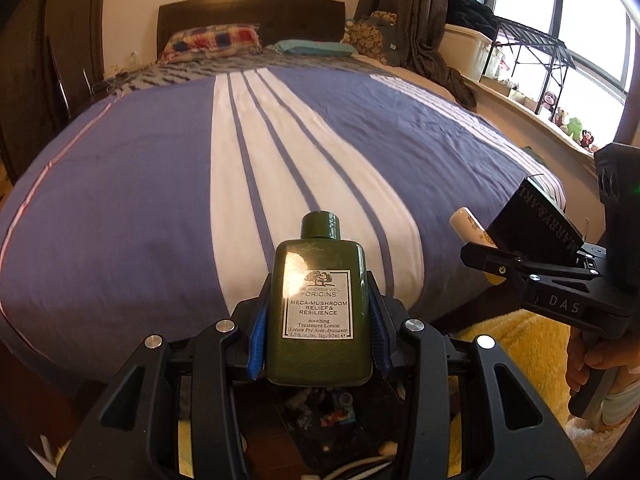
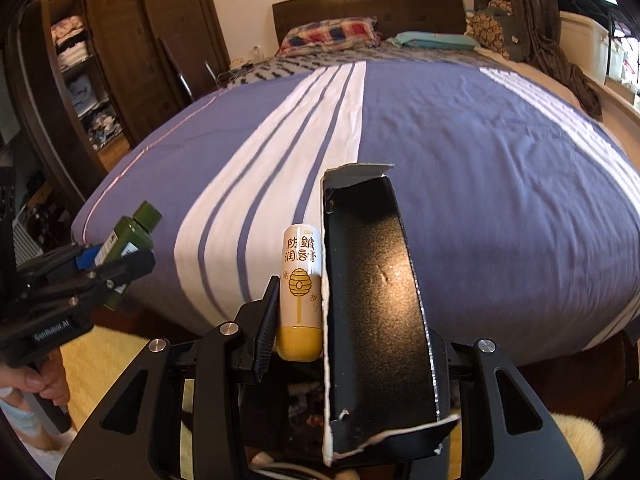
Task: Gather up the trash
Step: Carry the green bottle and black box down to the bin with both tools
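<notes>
My left gripper [image 1: 318, 316] is shut on a green lotion bottle [image 1: 320, 308], held upright in front of the bed's foot; it also shows in the right wrist view [image 2: 128, 240]. My right gripper [image 2: 352, 320] is shut on a white and yellow lip balm tube [image 2: 301, 292] and a torn black cardboard box [image 2: 376, 312], pressed side by side between the fingers. In the left wrist view the right gripper [image 1: 532, 264] is at the right, with the box [image 1: 536, 220] and the tube [image 1: 470, 226] sticking out.
A wide bed with a purple and white striped cover [image 1: 160, 184] fills the view ahead. Pillows [image 1: 212, 42] lie at the headboard. A yellow rug [image 1: 516, 352] lies below. An open wardrobe [image 2: 80, 68] stands left, a window sill with toys [image 1: 572, 124] right.
</notes>
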